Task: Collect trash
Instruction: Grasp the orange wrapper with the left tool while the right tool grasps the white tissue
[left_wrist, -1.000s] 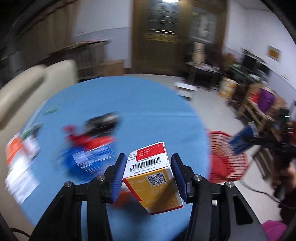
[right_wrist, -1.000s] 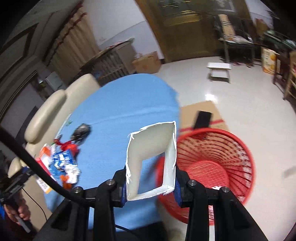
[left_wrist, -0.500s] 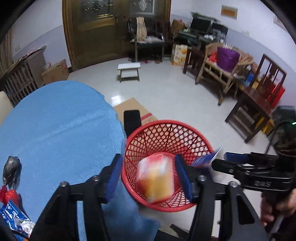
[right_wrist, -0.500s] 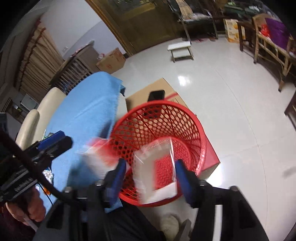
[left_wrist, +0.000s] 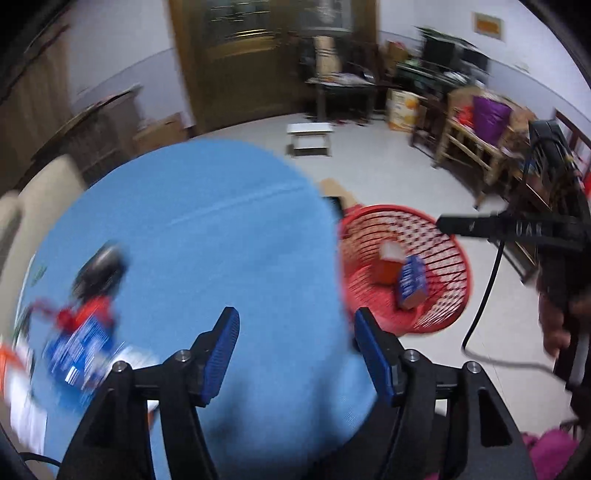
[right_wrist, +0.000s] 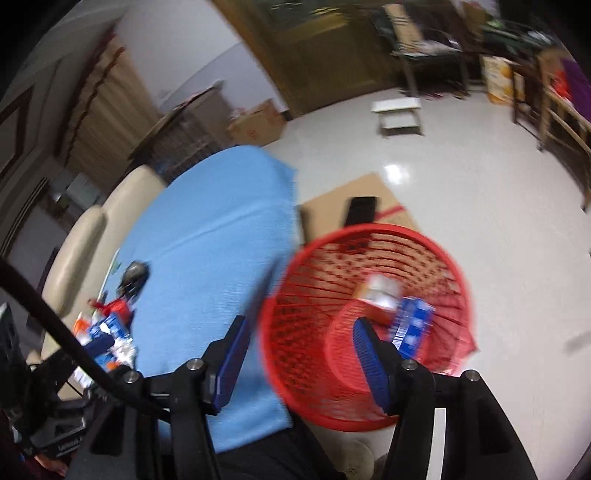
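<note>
Left tongs apart over blue table, right tongs apart w/ nothing held, above red basket

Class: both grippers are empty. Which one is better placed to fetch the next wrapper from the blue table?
Probably left: the open left gripper faces the wrapper pile on the table; the right gripper is over the red basket.

**Dim room, glossy pale floor**

A dark wooden door stands in the far wall, which is pale above a grey band. A small white stool sits on the shiny floor. Cluttered wooden furniture lines the right side; a cream sofa is behind the table.
</note>
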